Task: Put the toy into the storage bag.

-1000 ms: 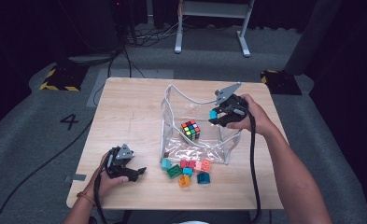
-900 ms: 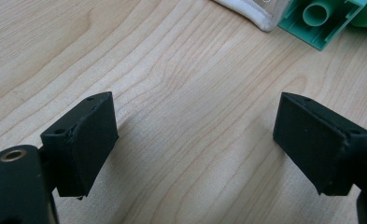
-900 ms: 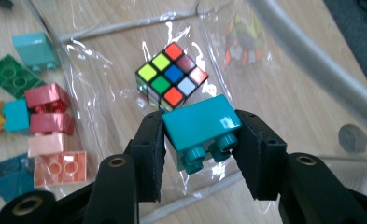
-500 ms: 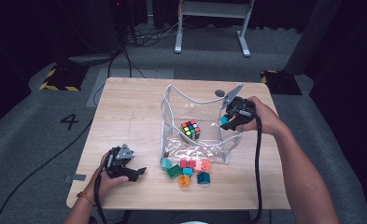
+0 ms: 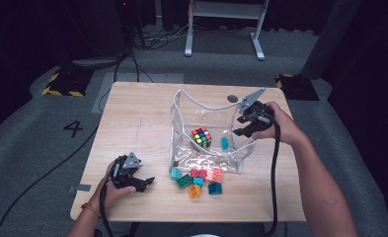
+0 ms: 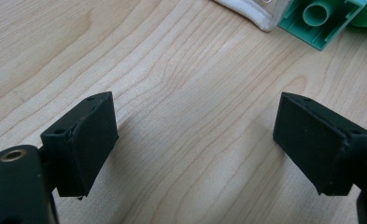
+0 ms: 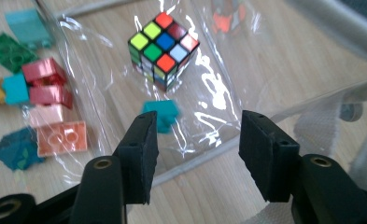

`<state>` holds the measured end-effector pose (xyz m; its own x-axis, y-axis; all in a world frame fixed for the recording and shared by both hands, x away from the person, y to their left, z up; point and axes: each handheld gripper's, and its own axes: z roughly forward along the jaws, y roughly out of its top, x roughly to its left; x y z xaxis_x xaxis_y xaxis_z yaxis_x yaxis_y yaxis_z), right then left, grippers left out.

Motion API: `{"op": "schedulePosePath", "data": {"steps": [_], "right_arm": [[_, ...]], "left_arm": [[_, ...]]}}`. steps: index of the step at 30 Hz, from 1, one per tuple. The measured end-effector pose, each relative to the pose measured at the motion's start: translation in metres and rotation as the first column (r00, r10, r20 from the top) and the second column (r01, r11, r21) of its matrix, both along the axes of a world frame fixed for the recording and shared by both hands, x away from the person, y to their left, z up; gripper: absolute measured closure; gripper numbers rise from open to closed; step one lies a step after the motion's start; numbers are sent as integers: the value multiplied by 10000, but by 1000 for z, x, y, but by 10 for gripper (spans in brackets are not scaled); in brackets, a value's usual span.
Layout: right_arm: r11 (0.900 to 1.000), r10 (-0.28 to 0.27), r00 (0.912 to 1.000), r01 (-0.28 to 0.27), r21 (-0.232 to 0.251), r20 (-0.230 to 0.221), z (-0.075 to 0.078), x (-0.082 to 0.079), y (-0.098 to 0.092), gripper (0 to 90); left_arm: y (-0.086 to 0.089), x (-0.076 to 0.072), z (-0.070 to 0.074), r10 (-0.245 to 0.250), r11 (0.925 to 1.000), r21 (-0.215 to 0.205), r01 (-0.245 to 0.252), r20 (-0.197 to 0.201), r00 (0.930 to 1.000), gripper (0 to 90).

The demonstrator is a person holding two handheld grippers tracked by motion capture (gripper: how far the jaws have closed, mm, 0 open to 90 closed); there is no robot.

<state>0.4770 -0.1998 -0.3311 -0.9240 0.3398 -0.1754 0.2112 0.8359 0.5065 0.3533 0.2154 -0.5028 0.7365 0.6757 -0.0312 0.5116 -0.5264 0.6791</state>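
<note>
- Left gripper [image 5: 143, 181]: it rests low on the near left part of the wooden table [image 5: 132, 118], pointing right toward the loose blocks. In the left gripper view its jaws stand apart with only bare wood between them; it holds nothing.
- Loose blocks: a cluster lies on the table just in front of the bag's near wall. It includes a light teal block [image 5: 175, 173], a green block [image 5: 184, 181], an orange block [image 5: 195, 191] and a dark teal block [image 5: 214, 188], with red and pink pieces between them. The green block is the nearest of these to the left gripper, lying to its right and slightly farther up the table.
- Clear plastic bag [image 5: 181, 106]: it stands open-topped at mid-table, with a white-trimmed rim. Inside it are a colourful puzzle cube [image 5: 201, 137] and, just to the cube's right, a teal block [image 5: 224, 143].
- Right gripper [image 5: 242, 126]: it is held over the bag's right rim, pointing into the bag. Its jaws have just been opening and now stand parted with nothing between the pads. The teal block [image 7: 161, 114] shows blurred below and beyond them, apparently just let go.
- Judgement: the next block lies in the cluster, nearer the left gripper. The right gripper would have to cross over the bag's near wall to reach it.
</note>
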Motion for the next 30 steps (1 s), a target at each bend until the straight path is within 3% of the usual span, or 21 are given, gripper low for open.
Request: {"op": "schedulePosePath", "data": {"steps": [4,7,12,15,22,28,30], "right_arm": [[9979,-201,9994,184,624,276,6,-5,-9,445],[9895,-296,9987,233,1424,425,8,-11,-17,435],[9762,-586,9944,386,2134,884,11,-21,-27,403],[9585,-854,9906,523,2803,1071,14,-28,-36,371],[9247,-1405,9771,718,3738,1598,22,-48,-55,342],[9097,-1579,9697,695,4094,1862,24,-63,-68,328],[8993,-1784,9668,847,4291,1829,23,-69,-72,324]], "left_arm": [[0,0,0,8,10000,-7,-8,-4,10000,138],[0,0,0,-8,10000,-41,8,-42,10000,138],[0,0,0,1,10000,0,-1,-4,10000,138],[0,0,0,8,10000,-5,-8,-5,10000,138],[0,0,0,8,10000,-1,-8,-3,10000,138],[0,0,0,8,10000,-3,-8,-5,10000,138],[0,0,0,10,10000,-6,-10,-6,10000,138]]}}
